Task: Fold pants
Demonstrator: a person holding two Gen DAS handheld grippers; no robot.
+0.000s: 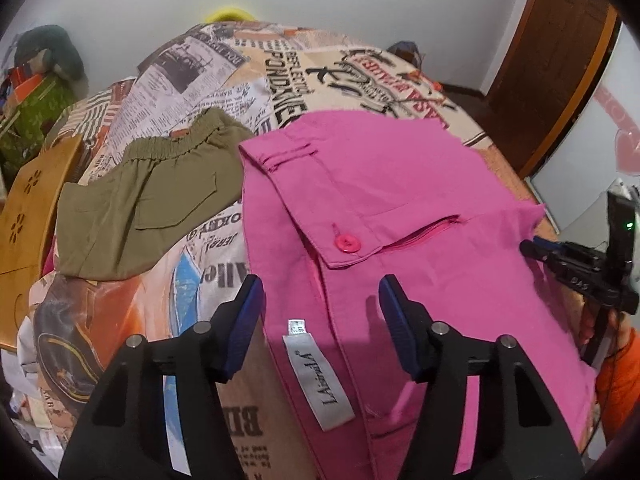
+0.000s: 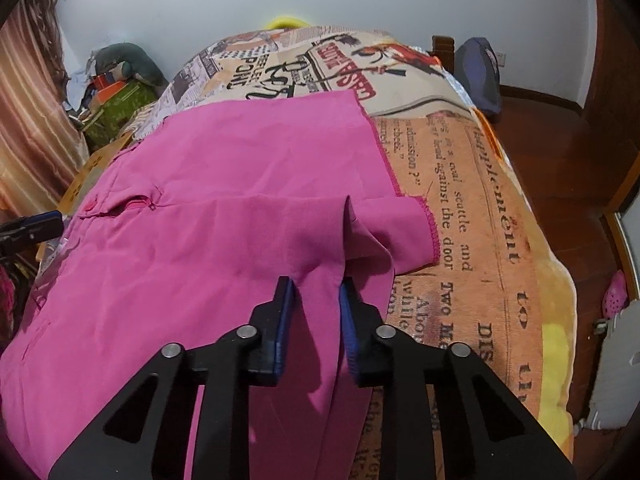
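Observation:
Pink pants (image 1: 384,184) lie spread on a bed with a newspaper-print blanket (image 1: 320,76). Their waistband with a pink button (image 1: 348,243) and a white label (image 1: 320,376) faces my left gripper (image 1: 320,300), which is open and hovers over the waistband edge. In the right wrist view the pants (image 2: 224,184) spread leftward and a hemmed leg end (image 2: 400,224) is folded over. My right gripper (image 2: 316,304) has its jaws partly apart with a ridge of pink fabric between them. The right gripper also shows in the left wrist view (image 1: 532,249) at the pants' right edge.
Olive-green pants (image 1: 148,196) lie on the blanket left of the pink pair. A wooden panel (image 1: 28,216) and clutter (image 1: 36,92) stand at the left. The blanket's orange part (image 2: 480,220) lies right of the pants, with wooden floor (image 2: 560,152) and a dark bag (image 2: 480,76) beyond.

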